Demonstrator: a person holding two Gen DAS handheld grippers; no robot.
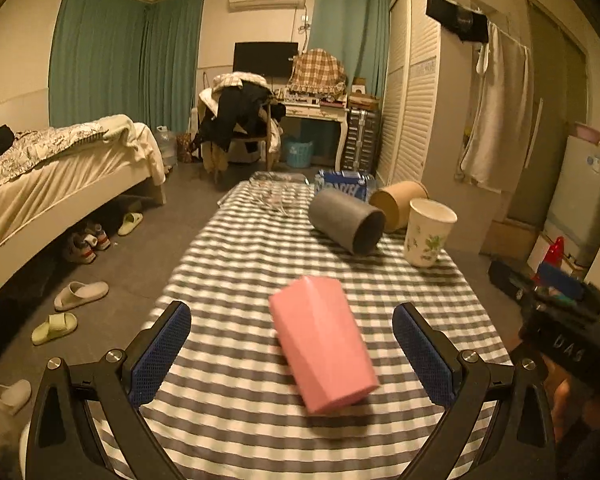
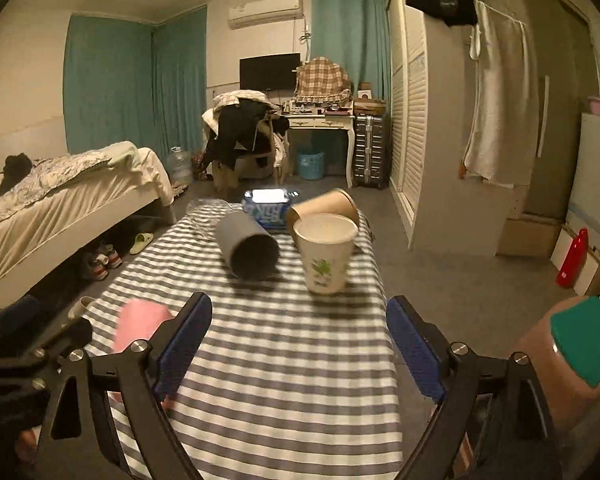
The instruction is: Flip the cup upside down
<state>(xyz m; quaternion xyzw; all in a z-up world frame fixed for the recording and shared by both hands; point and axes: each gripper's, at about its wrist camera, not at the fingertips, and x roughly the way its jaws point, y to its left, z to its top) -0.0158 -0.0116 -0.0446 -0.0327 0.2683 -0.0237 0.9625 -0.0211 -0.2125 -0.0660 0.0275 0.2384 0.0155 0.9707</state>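
Note:
A pink faceted cup (image 1: 324,344) lies on its side on the striped tablecloth (image 1: 236,264), between the spread fingers of my open left gripper (image 1: 292,344), touching neither. In the right wrist view the pink cup (image 2: 140,326) shows partly behind my left finger. A white floral paper cup (image 1: 428,232) stands upright, mouth up; it stands ahead of my open, empty right gripper (image 2: 300,340) in the right wrist view (image 2: 326,254). A grey cup (image 1: 348,220) and a brown paper cup (image 1: 400,202) lie on their sides.
A blue packet (image 1: 340,186) lies at the table's far end. A bed (image 1: 60,176) and slippers (image 1: 80,294) are on the left. A wardrobe (image 1: 416,80), fridge and red bottle (image 2: 572,258) are on the right. A teal-lidded bin (image 2: 580,348) stands near right.

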